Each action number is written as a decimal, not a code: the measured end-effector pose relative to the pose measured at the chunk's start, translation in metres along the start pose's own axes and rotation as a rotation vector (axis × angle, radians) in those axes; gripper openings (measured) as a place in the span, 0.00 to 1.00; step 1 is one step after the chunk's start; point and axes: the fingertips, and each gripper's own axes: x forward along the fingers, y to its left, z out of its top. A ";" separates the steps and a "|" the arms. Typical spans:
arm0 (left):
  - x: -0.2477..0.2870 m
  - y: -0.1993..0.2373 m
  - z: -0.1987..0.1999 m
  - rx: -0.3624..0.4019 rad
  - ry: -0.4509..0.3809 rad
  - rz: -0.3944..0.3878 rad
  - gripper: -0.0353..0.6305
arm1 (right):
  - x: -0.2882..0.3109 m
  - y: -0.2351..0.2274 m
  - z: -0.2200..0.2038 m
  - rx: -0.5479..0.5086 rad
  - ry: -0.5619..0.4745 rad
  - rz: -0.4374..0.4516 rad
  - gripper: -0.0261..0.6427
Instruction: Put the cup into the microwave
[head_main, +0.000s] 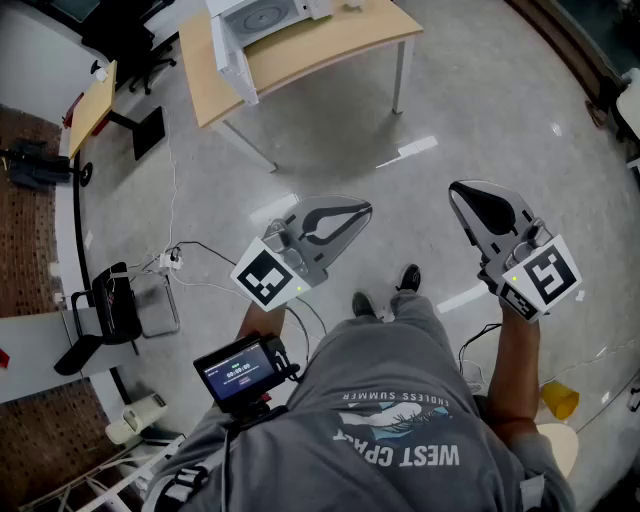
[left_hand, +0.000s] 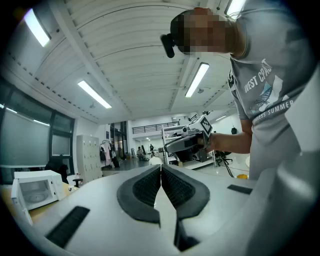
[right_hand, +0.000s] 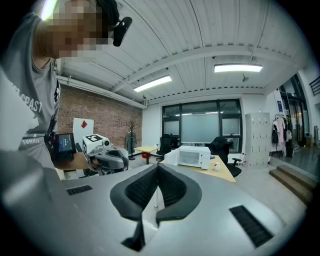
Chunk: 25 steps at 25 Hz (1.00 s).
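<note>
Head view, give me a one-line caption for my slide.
Person holds left gripper and right gripper shut and empty, facing an open microwave on a wooden table.

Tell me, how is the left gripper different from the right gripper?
In the head view, the left gripper slants toward the picture's right, while the right gripper slants toward the left. The left gripper's view has the microwave far off at its left edge; the right gripper's view has it near the middle. What they share: both have their jaws shut with nothing between them.
</note>
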 end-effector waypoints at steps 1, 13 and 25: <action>0.001 0.001 -0.001 0.004 -0.006 -0.005 0.09 | 0.001 -0.001 -0.001 0.000 0.002 -0.006 0.07; -0.006 0.004 -0.006 0.004 -0.044 -0.028 0.09 | 0.010 0.010 -0.011 0.017 0.015 -0.025 0.07; 0.018 0.036 -0.014 -0.002 -0.018 0.006 0.09 | 0.026 -0.027 -0.025 0.122 -0.013 0.009 0.07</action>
